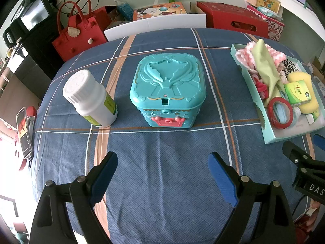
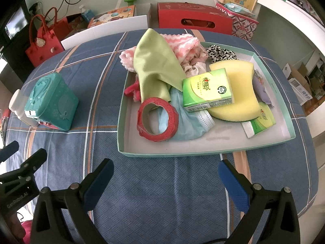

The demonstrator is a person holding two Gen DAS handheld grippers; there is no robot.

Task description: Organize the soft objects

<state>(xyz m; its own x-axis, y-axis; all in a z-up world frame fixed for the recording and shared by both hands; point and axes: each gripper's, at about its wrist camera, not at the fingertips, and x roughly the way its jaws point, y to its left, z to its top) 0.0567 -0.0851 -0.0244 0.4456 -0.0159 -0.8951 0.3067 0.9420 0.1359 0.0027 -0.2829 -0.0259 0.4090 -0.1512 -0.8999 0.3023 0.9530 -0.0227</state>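
Right wrist view: shallow teal-rimmed tray sits on the right half of the tabletop, which is covered in a blue plaid cloth. Soft things lie heaped inside it, loose and overlapping: green cloth draped over a pink-and-white knitted piece at the far left corner, black-and-white scrunchie at the far side, yellow sponge in the middle right, blue face mask near the front, pink item poking out under the cloth. Mixed among them are a red tape roll leaning on the mask, a green tissue pack on top of the sponge, and a second green pack at the near right. Left wrist view: teal toy chest stands with its lid down at centre, white bottle just left of it, both well apart from the tray. Left gripper and right gripper each hover over bare cloth with fingers spread wide, nothing between them. Judgement: every soft thing in view already lies within the tray, yet as a jumble. That fits either a pile awaiting sorting elsewhere, or a gathering into the tray nearly finished. Chest contents cannot be seen.
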